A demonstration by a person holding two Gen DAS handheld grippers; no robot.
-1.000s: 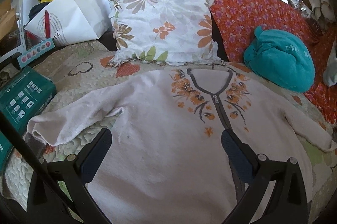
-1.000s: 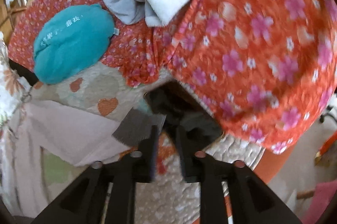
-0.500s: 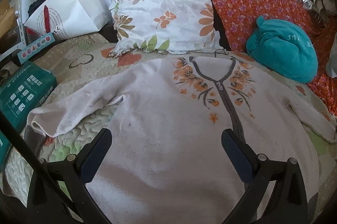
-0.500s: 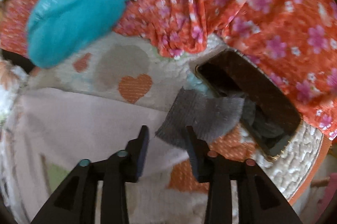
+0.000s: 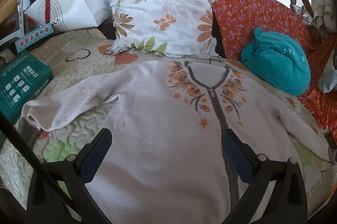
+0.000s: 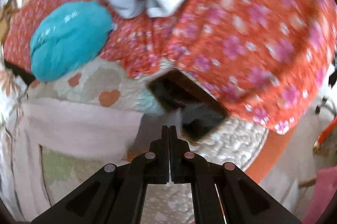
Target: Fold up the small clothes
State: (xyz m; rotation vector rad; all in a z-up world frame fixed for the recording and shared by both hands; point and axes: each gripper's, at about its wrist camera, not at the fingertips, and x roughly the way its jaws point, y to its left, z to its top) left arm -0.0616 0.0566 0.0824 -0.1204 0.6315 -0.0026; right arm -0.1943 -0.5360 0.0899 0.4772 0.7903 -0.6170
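Observation:
A pale pink sweater [image 5: 160,118] with orange flowers and a grey zipper lies face up on the quilted bed, sleeves spread. My left gripper [image 5: 166,135] hovers open over its lower body, nothing between the fingers. In the blurred right wrist view the sweater's sleeve [image 6: 80,118] runs in from the left. Its grey cuff [image 6: 179,117] shows as a thin edge just past the tips of my right gripper [image 6: 169,127]. That gripper's jaws are closing and stand together, pinching the cuff.
A floral pillow [image 5: 164,13] and a teal bundle [image 5: 278,64] lie behind the sweater. A green box [image 5: 19,83] and a white paper bag [image 5: 69,3] sit at the left. An orange flowered cloth [image 6: 242,24] and a dark open box [image 6: 189,106] flank the cuff.
The right gripper's fingers, apart around the grey cuff half a second ago, have come together on it, and its view has swung. The left gripper has barely moved.

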